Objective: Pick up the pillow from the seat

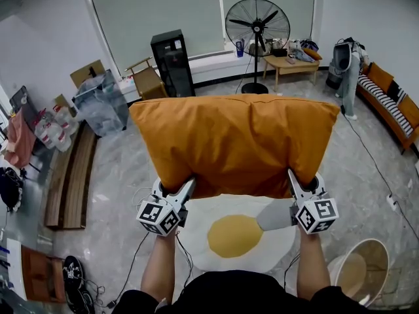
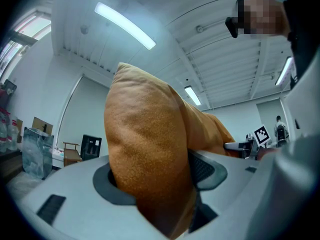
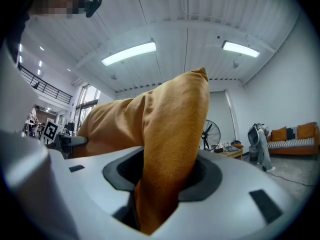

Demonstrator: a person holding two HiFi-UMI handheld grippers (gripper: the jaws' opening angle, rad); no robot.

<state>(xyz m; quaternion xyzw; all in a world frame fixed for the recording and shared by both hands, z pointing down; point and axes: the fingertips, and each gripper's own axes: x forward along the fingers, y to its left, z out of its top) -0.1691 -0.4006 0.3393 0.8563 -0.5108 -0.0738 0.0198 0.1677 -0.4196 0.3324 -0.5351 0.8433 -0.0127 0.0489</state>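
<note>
- While the orange pillow (image 1: 236, 142) hangs in the air in front of the person, the only markings to call are black-and-white square patterns, one marker cube (image 1: 159, 218) per gripper; print on the far things is too small to read.
- Left gripper (image 1: 186, 190): clamped on the pillow's near-left corner, and its own view shows the fabric (image 2: 150, 154) squeezed tight between both jaws.
- Right gripper (image 1: 294, 183): same story at the near-right corner, with a fold of cloth (image 3: 170, 149) pinched between the jaws.
- From the head view the jaw tips vanish under the pillow's lower edge.
- The pillow is clear of the seat (image 1: 236, 237), a white round pad with a yellow middle, and covers the seat's far part.
- The count: one pillow, two grippers, two bare forearms.
- Behind: one standing fan (image 1: 257, 21), one black cabinet (image 1: 173, 63), one striped sofa (image 1: 389, 100) cut off at the right edge.
</note>
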